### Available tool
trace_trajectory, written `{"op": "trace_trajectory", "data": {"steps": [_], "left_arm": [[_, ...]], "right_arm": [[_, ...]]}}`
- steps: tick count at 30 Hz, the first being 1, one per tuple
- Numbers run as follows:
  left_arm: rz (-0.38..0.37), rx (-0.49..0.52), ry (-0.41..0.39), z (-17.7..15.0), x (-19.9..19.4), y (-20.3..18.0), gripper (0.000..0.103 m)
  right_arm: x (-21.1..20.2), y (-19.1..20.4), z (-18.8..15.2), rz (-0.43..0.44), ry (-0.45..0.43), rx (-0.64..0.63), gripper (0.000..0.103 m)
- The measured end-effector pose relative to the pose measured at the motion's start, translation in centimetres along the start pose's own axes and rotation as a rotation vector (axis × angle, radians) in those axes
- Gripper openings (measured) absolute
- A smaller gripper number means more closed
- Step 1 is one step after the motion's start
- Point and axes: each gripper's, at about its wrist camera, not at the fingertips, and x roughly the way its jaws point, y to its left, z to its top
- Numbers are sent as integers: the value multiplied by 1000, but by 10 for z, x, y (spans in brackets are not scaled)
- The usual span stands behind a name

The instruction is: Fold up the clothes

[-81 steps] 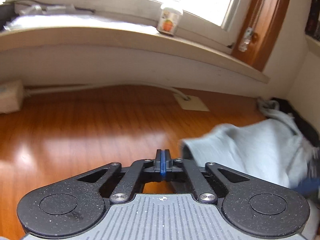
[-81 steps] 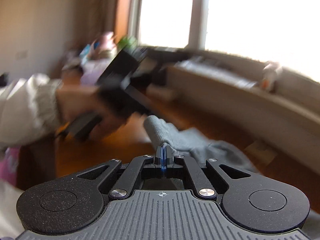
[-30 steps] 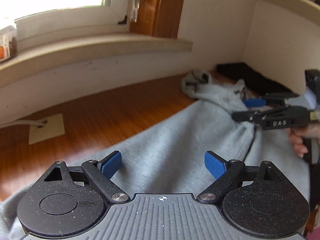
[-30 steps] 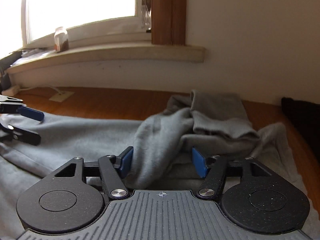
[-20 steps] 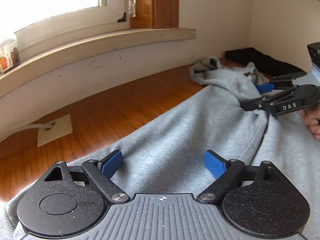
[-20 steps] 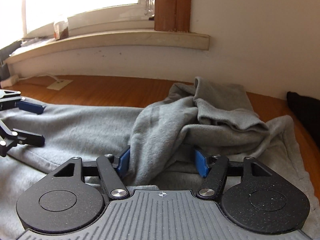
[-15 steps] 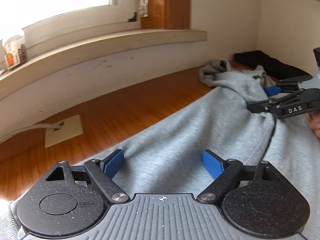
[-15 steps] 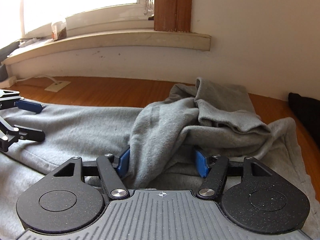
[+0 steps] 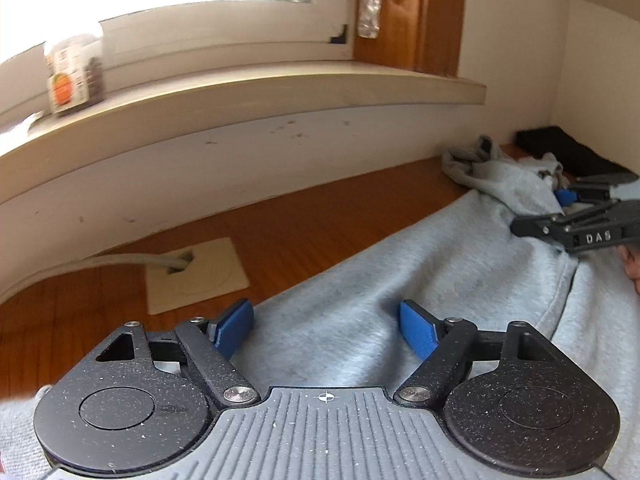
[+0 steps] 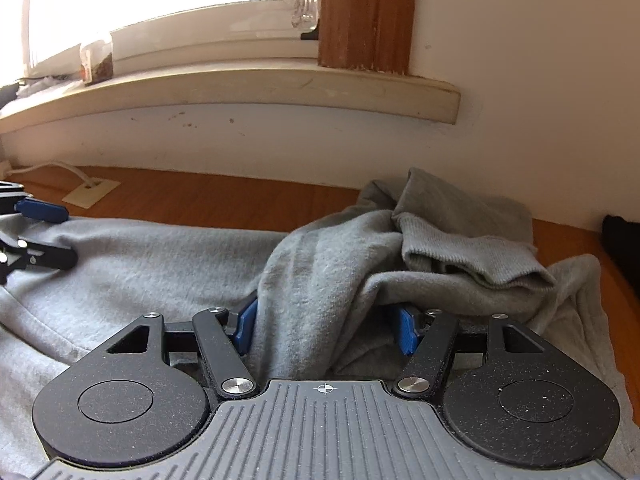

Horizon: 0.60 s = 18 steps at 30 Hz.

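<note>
My left gripper [image 9: 326,322] has just been narrowing its jaws, yet they stand spread over the flat grey sweatshirt [image 9: 400,280], pads not pressing. Both hands have slid along the garment since a second ago. My right gripper [image 10: 326,330] sits half-spread around a bunched sleeve fold [image 10: 316,276]; whether the pads bite, I cannot tell. I judge I am setting up grips for a fold. The sweatshirt lies on a wooden floor [image 9: 320,224], windowsill [image 9: 248,96] at 12 o'clock, cable plate [image 9: 196,276] at 10.
</note>
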Motion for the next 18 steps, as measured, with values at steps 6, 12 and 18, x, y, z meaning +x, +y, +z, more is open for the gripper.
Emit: {"op": "trace_trajectory", "data": {"steps": [6, 12, 18], "left_arm": [[-86, 57, 16, 2, -10, -9, 92], [-213, 51, -55, 40, -20, 12, 103], [-211, 61, -58, 44, 14, 37, 103]], "right_arm": [[-46, -25, -23, 78, -50, 61, 66], [-80, -56, -14, 16, -123, 76, 67], [-38, -63, 31, -44, -63, 60, 66]]}}
